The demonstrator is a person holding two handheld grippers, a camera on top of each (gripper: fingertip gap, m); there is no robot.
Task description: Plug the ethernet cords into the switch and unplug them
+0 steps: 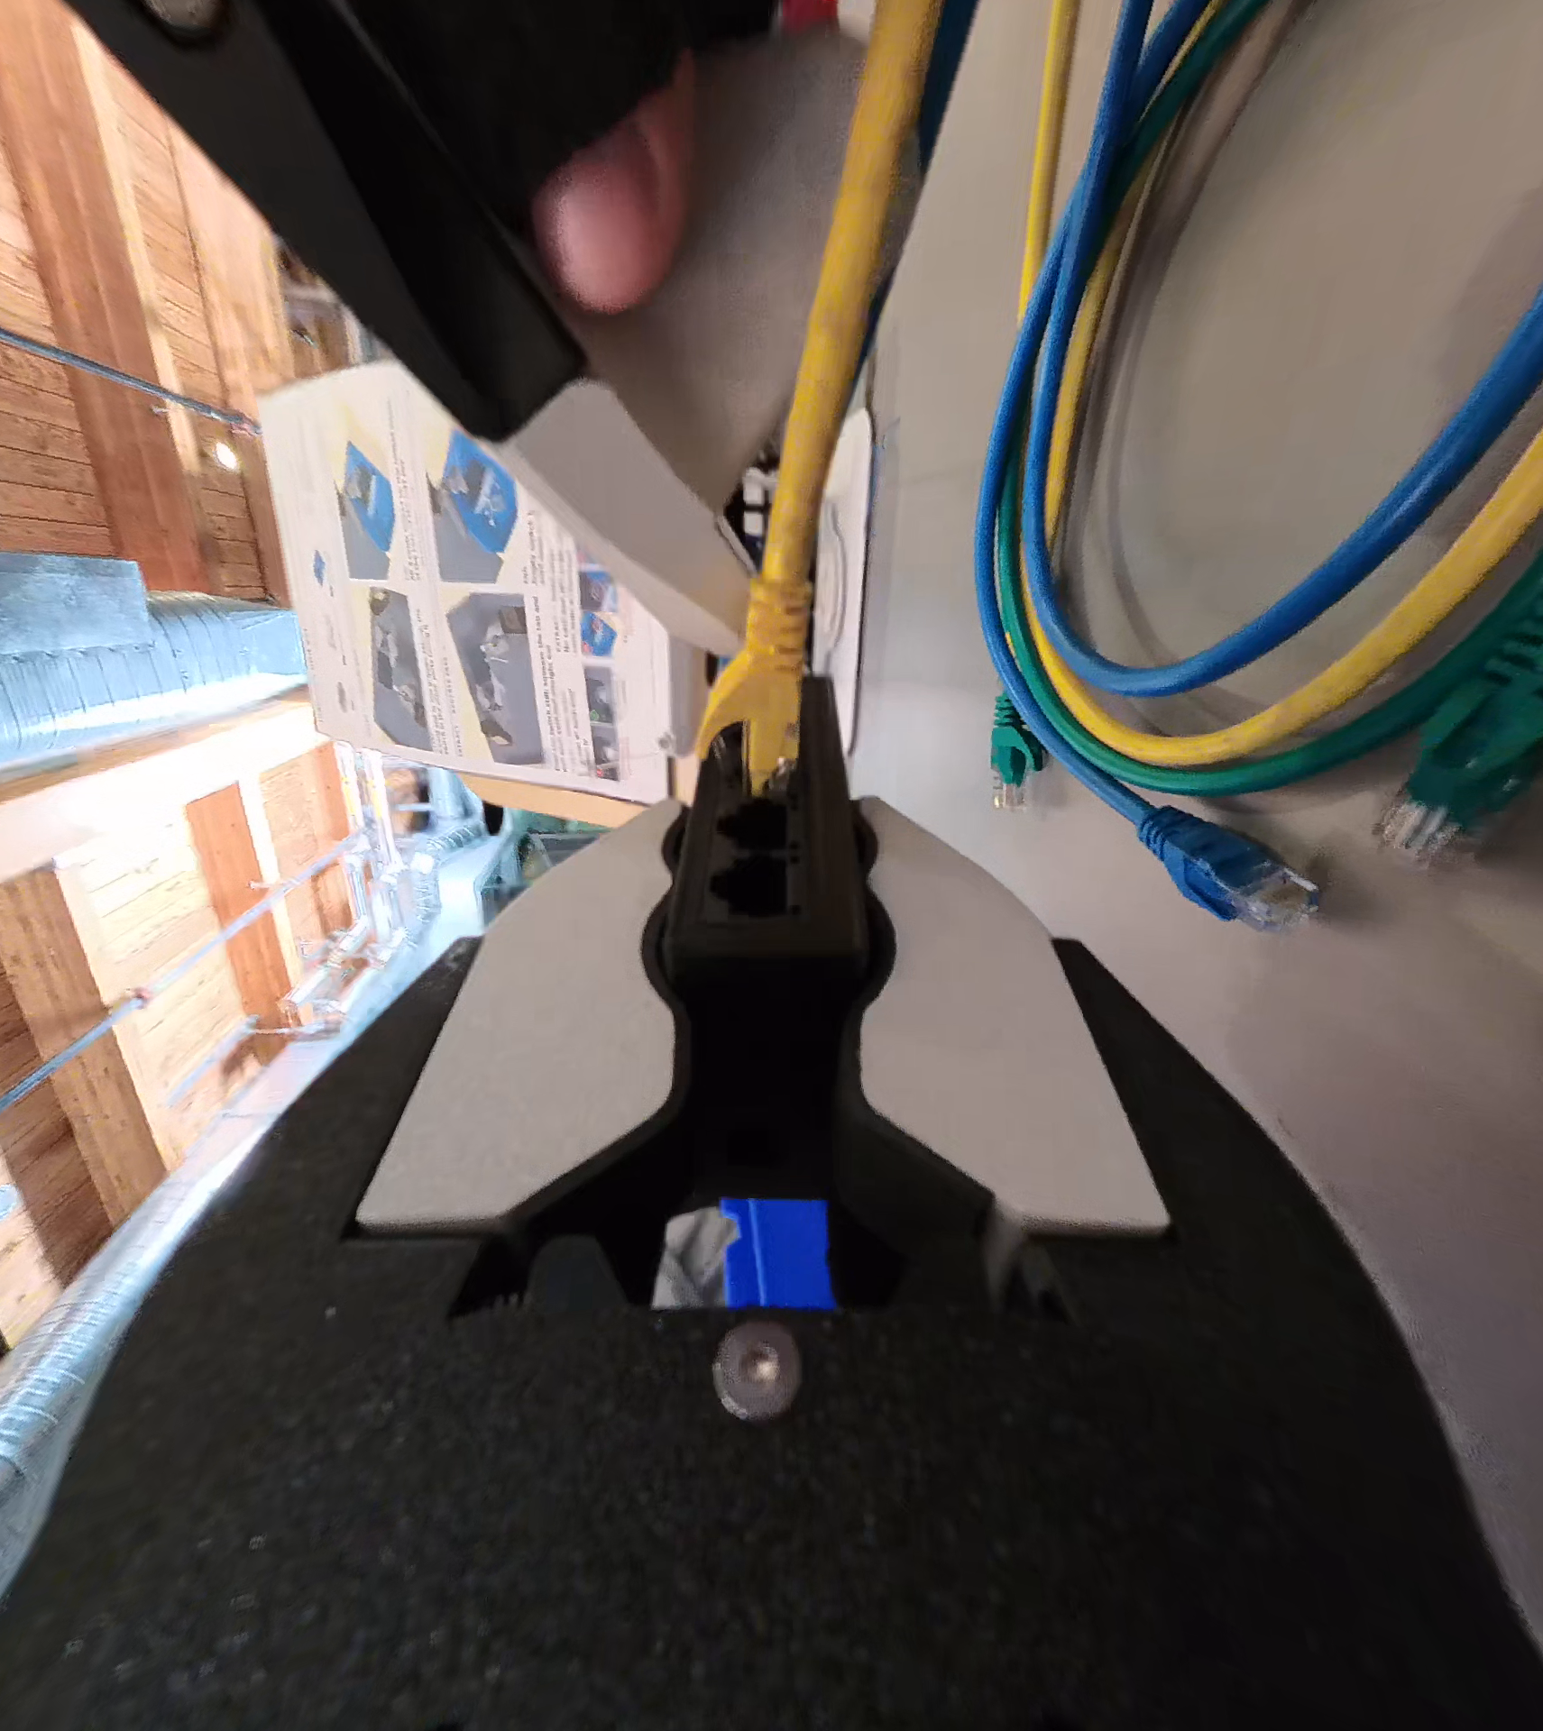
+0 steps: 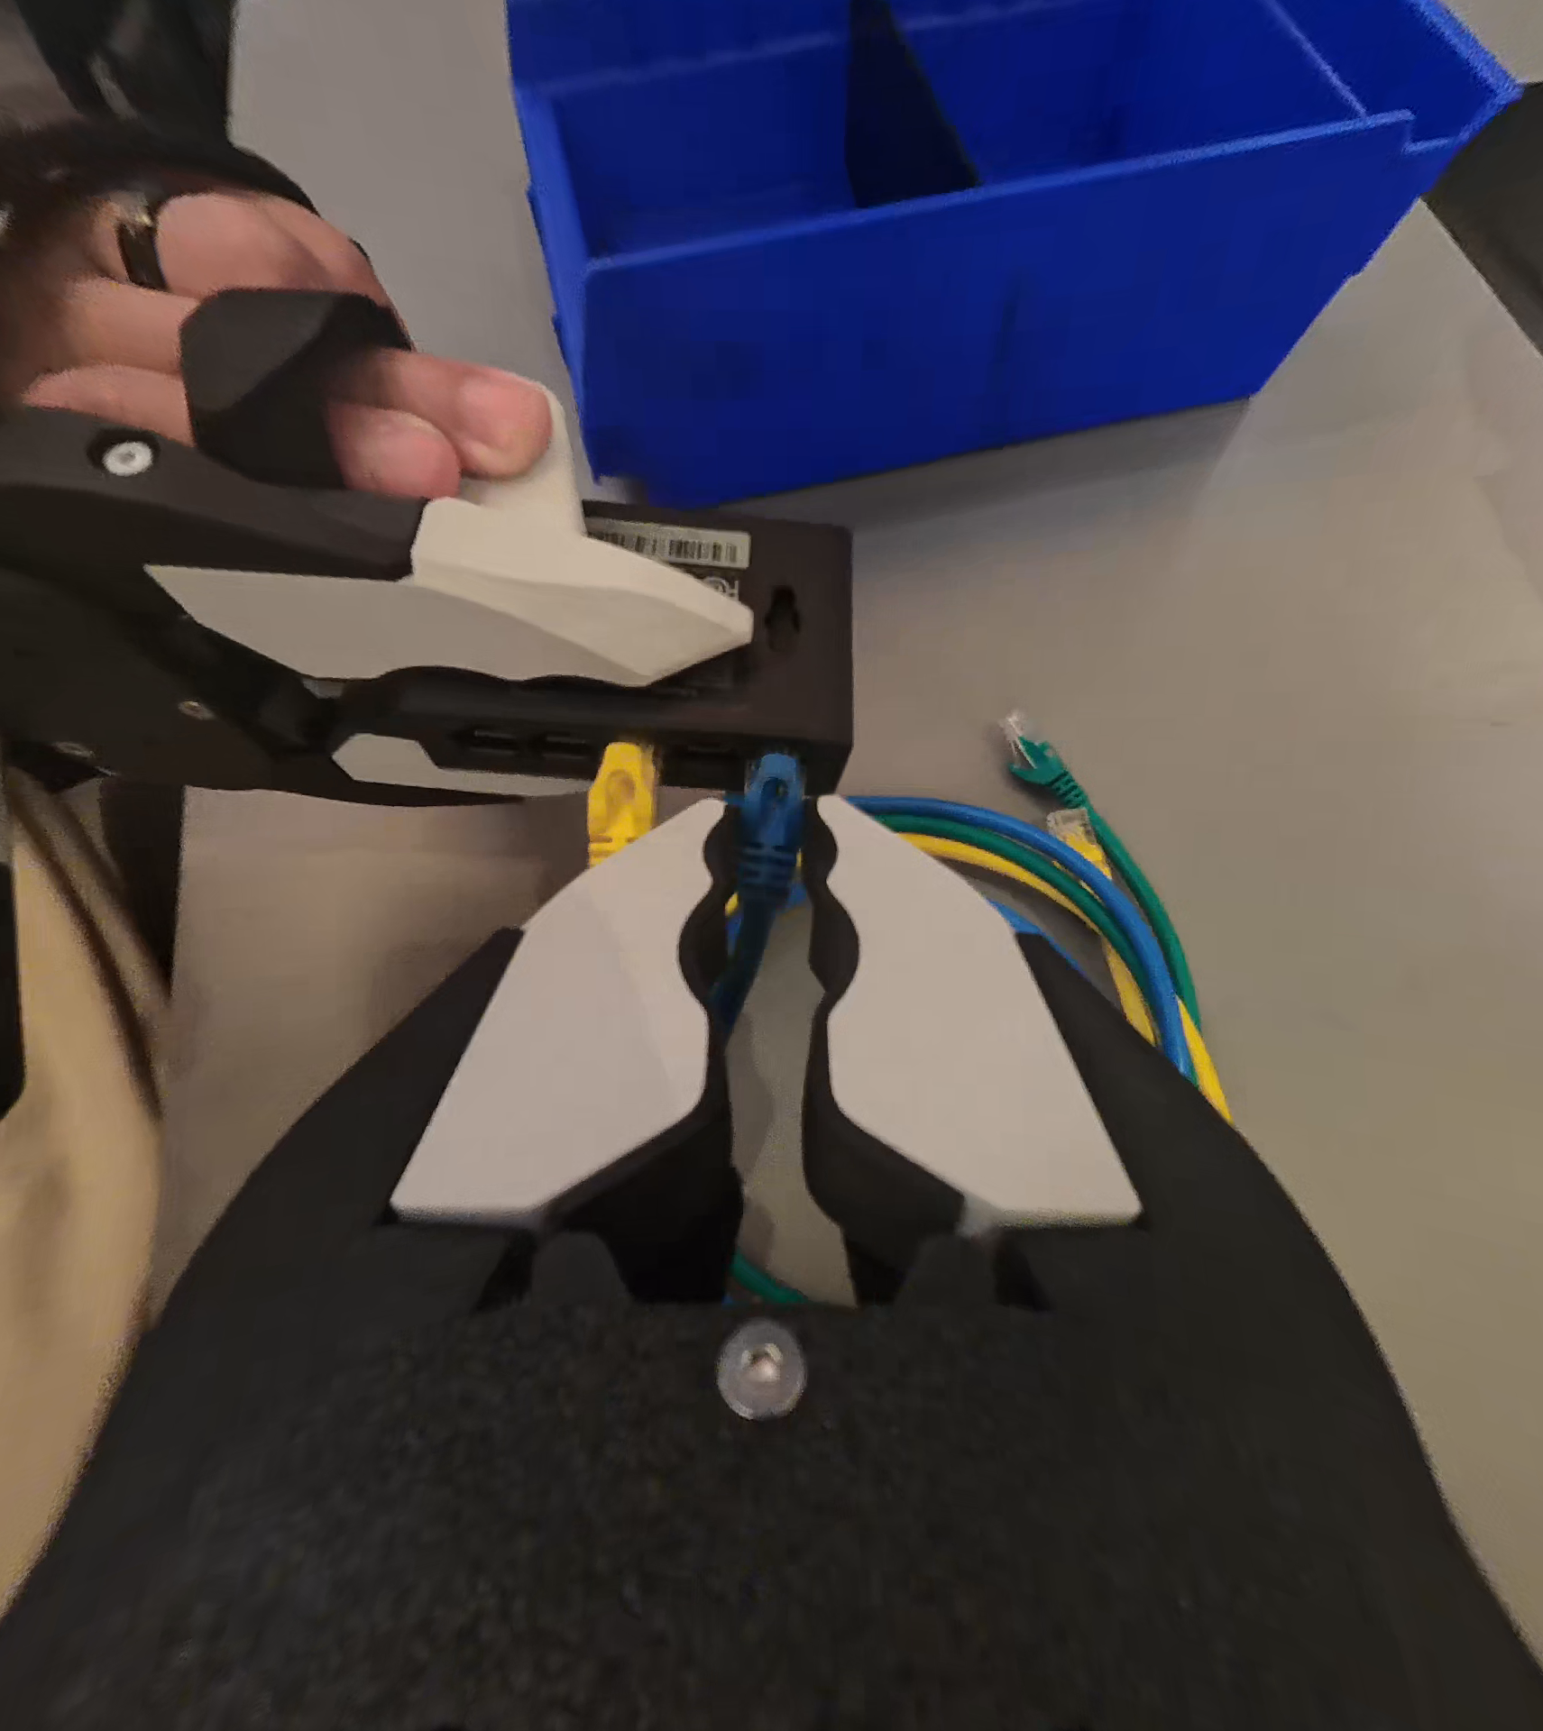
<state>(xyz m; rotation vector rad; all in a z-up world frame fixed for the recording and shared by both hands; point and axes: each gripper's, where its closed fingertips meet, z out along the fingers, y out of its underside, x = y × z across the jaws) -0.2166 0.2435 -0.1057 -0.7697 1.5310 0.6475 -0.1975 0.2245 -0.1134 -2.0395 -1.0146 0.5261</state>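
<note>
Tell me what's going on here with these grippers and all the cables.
A person is working two handheld grippers at a grey table. The left gripper is clamped on a small black network switch, holding it off the table. A yellow cord is already plugged into one port. The right gripper has its fingers around the plug of a blue cord at a port near the switch's end; whether it's going in or out isn't clear. Spare green, blue and yellow cords lie loose beside a blue bin.
</note>
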